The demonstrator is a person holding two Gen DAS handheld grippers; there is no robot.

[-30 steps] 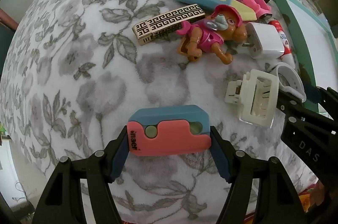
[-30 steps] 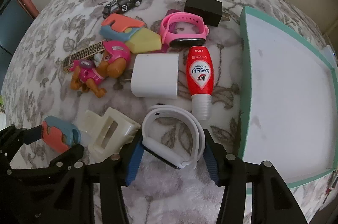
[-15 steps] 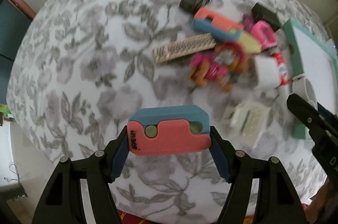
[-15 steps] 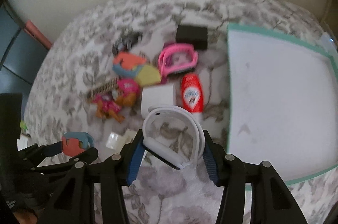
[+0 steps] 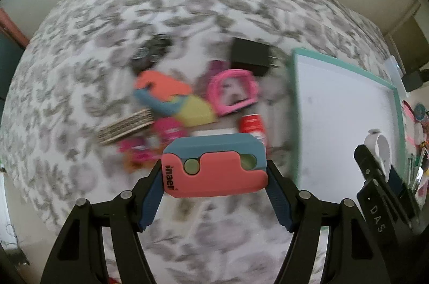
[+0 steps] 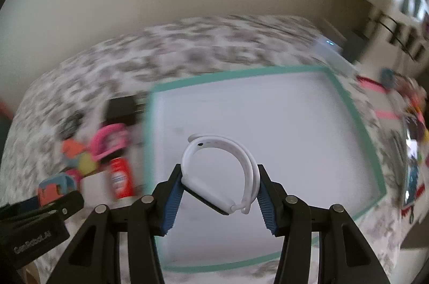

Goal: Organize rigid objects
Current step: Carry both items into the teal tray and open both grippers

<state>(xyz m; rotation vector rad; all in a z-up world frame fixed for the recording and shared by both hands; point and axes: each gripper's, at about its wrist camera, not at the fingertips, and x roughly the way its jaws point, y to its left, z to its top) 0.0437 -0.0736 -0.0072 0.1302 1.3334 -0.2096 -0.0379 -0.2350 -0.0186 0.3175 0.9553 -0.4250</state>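
Note:
My left gripper [image 5: 214, 171] is shut on a pink-and-blue utility knife [image 5: 217, 171], held in the air above the floral bedspread. Its blue pads press on both short ends. My right gripper [image 6: 218, 183] is shut on a white smart band [image 6: 222, 171], which hangs over the white tray with a teal rim [image 6: 241, 73]. In the left wrist view the same tray [image 5: 293, 107] lies to the right, with the right gripper [image 5: 380, 163] and its white band [image 5: 382, 150] at the far right edge.
A blurred pile lies left of the tray: pink band [image 5: 233, 91], black adapter [image 5: 250, 53], red tube [image 5: 252, 124], orange-and-yellow cutter [image 5: 171, 96], patterned case [image 5: 126, 126], dog toy [image 5: 150, 147], toy car [image 5: 150, 51]. A wall rises behind the bed.
Both grippers have lifted off the bedspread and swung right toward the tray, each still holding its object. The right one now hangs over the tray's inside.

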